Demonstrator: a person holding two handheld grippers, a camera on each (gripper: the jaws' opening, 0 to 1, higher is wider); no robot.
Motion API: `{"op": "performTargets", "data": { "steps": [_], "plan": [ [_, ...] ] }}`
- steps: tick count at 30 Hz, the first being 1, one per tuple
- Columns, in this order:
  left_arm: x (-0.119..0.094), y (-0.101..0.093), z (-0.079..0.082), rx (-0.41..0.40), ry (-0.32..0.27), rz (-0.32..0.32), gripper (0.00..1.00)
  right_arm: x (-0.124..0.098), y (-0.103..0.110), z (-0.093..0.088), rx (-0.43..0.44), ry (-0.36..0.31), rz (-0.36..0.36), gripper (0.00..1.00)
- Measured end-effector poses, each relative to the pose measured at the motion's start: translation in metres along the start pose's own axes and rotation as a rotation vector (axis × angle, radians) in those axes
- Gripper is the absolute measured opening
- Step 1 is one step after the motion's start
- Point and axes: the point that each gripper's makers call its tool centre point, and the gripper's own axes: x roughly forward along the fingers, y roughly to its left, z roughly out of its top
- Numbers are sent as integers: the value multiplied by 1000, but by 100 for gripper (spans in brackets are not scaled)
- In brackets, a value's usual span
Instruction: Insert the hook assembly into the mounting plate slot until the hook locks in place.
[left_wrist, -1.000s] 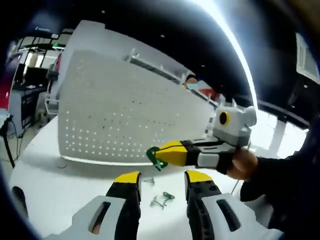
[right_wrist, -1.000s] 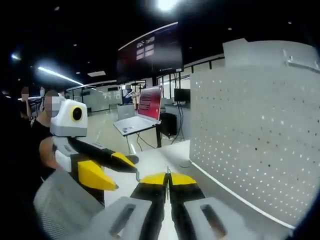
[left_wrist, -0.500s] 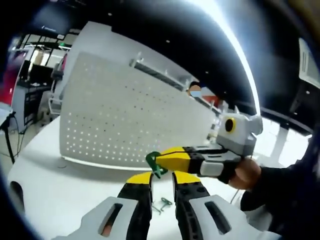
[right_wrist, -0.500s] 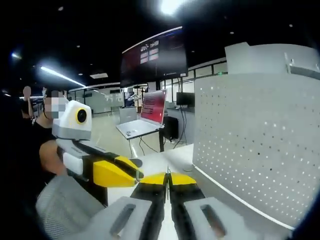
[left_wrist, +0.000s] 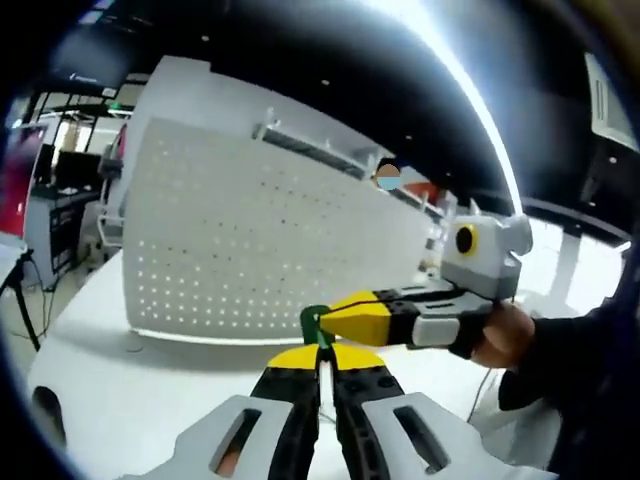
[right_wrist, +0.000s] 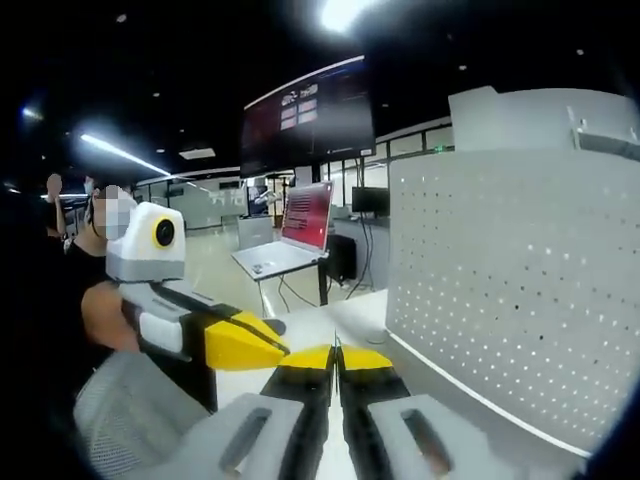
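A big white board full of little holes (left_wrist: 270, 250) stands upright on a white table (left_wrist: 130, 390), near the table's far edge. This is the mounting plate. A thin rail (left_wrist: 300, 145) runs along the top of it.

In the left gripper view, the left gripper (left_wrist: 320, 358) rises from the bottom, and its two yellow-tipped jaws are pressed close together with only a thin line between them. Right above its tips is a small green hook (left_wrist: 314, 322). I cannot tell if the left gripper is pinching the hook or just sitting under it. The right gripper (left_wrist: 335, 315) comes in from the right side, held by a hand (left_wrist: 505, 335) with a dark sleeve. Its yellow tips meet at the green hook and seem to hold it. The hook hangs in the air in front of the board, not touching it, above the table's front part.

In the right gripper view, the right gripper (right_wrist: 338, 358) has its jaws pressed together, and the hook itself is too small to make out there. The left gripper (right_wrist: 262, 345) comes in from the left, its yellow tip just beside the right one's tips. The board (right_wrist: 510, 290) stands on the right. Far behind there is a laptop with a red screen (right_wrist: 285, 230) on a stand, and a big dark screen (right_wrist: 305, 110) hangs above it.
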Motion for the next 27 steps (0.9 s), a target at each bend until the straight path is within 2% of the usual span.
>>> {"op": "performTargets", "data": {
  "steps": [2, 5, 7, 14, 18, 27],
  "plan": [
    [-1, 4, -1, 69, 3, 28, 3, 0, 0, -1, 1, 3, 1, 0],
    [0, 2, -5, 91, 18, 26, 2, 1, 1, -5, -2, 19, 3, 0],
    [0, 5, -6, 144, 25, 50, 2, 2, 2, -6, 0, 23, 5, 0],
    [1, 4, -8, 169, 31, 36, 3, 2, 1, -9, 23, 29, 8, 0],
    [4, 7, -12, 185, 48, 46, 6, 4, 8, -8, 28, 25, 25, 0],
    [3, 8, -9, 188, 27, 53, 5, 7, 19, -12, 68, 26, 54, 0]
  ]
}}
